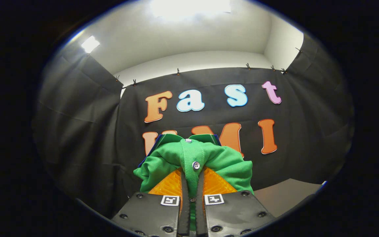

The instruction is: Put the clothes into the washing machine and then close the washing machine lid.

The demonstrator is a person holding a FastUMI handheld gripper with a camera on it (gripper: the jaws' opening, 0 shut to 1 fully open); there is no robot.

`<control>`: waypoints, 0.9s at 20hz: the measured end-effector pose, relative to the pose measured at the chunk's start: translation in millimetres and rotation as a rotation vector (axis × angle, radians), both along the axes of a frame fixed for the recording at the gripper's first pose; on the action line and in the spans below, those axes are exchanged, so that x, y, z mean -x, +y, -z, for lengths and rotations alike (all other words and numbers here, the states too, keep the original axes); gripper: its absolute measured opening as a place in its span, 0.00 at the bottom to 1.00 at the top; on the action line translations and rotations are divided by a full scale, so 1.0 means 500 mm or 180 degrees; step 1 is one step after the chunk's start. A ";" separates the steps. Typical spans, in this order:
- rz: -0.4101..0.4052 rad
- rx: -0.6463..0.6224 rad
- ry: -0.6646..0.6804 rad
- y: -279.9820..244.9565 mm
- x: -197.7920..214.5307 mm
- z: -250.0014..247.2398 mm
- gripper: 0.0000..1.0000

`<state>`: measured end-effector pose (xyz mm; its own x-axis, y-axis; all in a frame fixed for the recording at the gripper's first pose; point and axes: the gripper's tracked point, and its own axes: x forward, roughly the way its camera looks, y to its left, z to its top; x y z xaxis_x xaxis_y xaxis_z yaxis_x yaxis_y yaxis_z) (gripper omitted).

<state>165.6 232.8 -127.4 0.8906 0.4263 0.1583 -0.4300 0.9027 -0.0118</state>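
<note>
A green shirt (209,158) with a buttoned placket and a blue-trimmed collar hangs bunched up in the air. My gripper (192,179) is shut on it: both fingers press on the strip of cloth with the white buttons, which runs down between them. The rest of the shirt bulges out over the fingertips and hides what lies straight ahead. I am tilted upward, facing the booth's black cloth wall.
A pale flat surface (288,194) shows low down to the right of the fingers. Black cloth walls (77,125) stand ahead and on both sides, with a white ceiling and a bright lamp (189,8) above.
</note>
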 end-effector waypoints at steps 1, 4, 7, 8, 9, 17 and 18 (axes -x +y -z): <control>-0.0028 0.0018 -0.0026 0.027 0.003 0.007 0.14; -0.0102 0.0095 -0.0017 0.117 0.002 0.053 0.14; -0.0275 0.0166 0.0201 0.218 -0.013 0.147 0.14; -0.0344 0.0192 0.0312 0.251 -0.017 0.185 0.14; -0.0398 0.0221 0.0420 0.279 -0.020 0.225 0.14; -0.0501 0.0620 0.1059 0.397 -0.060 0.521 0.15; -0.0486 0.0646 0.1160 0.398 -0.072 0.564 0.15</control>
